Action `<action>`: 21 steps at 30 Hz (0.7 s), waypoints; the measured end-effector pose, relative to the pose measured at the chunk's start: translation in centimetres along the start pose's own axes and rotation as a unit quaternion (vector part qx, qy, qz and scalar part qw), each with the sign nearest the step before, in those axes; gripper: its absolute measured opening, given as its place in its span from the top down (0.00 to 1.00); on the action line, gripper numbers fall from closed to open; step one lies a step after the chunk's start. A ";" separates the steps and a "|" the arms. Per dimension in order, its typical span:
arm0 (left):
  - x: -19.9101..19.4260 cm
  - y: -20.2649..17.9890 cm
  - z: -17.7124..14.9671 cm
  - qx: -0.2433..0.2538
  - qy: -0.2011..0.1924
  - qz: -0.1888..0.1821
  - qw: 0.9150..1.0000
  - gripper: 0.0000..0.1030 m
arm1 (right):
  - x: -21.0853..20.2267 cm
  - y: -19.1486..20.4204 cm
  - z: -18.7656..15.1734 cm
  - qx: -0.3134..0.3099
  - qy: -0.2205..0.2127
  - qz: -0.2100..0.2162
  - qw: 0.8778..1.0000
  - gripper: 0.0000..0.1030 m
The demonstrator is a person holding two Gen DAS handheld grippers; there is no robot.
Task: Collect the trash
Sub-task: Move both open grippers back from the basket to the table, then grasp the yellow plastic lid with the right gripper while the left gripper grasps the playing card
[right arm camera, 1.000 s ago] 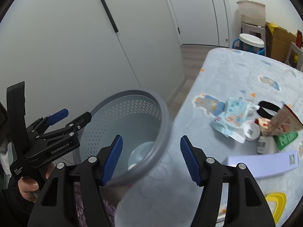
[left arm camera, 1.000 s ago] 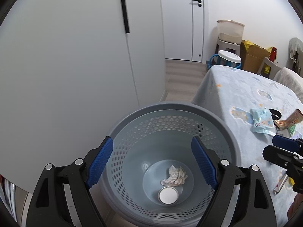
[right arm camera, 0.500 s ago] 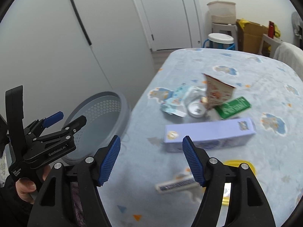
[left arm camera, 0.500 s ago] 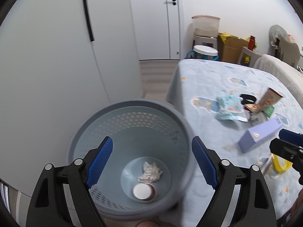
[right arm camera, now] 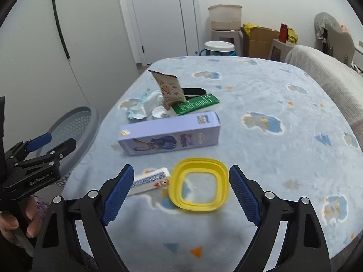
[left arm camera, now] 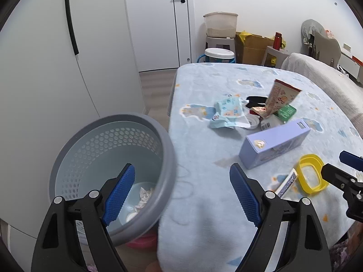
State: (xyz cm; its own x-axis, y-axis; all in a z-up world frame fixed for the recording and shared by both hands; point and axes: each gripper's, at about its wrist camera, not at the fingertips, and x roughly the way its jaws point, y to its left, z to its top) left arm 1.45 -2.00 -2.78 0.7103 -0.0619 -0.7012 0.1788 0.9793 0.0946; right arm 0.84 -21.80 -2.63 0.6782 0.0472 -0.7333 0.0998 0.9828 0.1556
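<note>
In the right wrist view the right gripper (right arm camera: 179,189) has just been opening its jaws, which now stand wide and grip nothing; a yellow lid (right arm camera: 199,184) lies on the blue blanket (right arm camera: 272,163) between its tips at lower centre, untouched, with a small flat packet (right arm camera: 150,180) just to its left. A lilac box (right arm camera: 170,133) lies above them, and a heap of wrappers (right arm camera: 172,99) beyond it. In the left wrist view the left gripper (left arm camera: 182,193) is spread wide and empty at the bed's edge; the grey basket (left arm camera: 109,165) sits lower left, crumpled paper (left arm camera: 145,196) at its bottom.
</note>
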 end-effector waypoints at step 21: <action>1.1 -3.3 -1.4 0.024 0.024 -0.003 0.999 0.21 | 3.0 -0.8 -2.6 -0.020 0.045 -0.054 0.997 0.06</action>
State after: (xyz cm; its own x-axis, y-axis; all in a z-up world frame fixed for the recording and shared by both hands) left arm 0.69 -5.04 -4.90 0.6761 -0.0574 -0.7345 0.2168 0.9683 0.1239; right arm 0.93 -21.95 -6.65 0.5964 -0.0449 -0.8014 0.1375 0.9894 0.0469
